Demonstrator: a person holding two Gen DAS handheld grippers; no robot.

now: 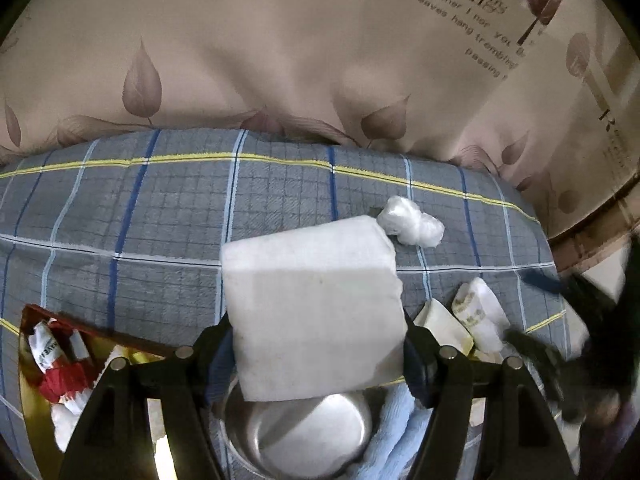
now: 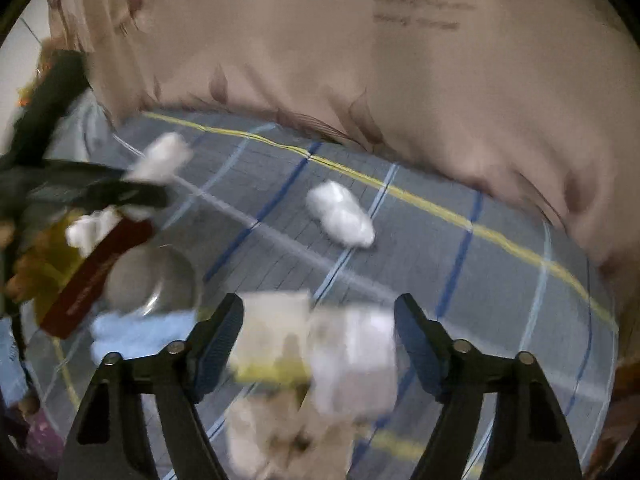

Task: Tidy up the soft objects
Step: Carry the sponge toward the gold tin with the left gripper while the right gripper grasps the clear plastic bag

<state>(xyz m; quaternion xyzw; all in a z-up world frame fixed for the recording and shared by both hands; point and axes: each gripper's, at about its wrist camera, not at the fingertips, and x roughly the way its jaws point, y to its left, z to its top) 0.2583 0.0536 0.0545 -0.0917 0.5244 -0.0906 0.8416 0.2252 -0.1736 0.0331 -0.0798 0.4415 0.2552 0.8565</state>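
Overhead, left tool clamped on white foam block above steel bowl, right tool wide over blurred white packets, plaid bed.

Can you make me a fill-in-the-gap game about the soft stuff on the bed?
1. The left gripper holds a white ____ block between its fingers.
2. Right under that block sits a shiny metal ____.
3. The crumpled white plastic wad lies on the ____ sheet with blue and yellow lines.
4. The towel beside the metal dish is light ____.

Missing words: sponge; bowl; grey; blue
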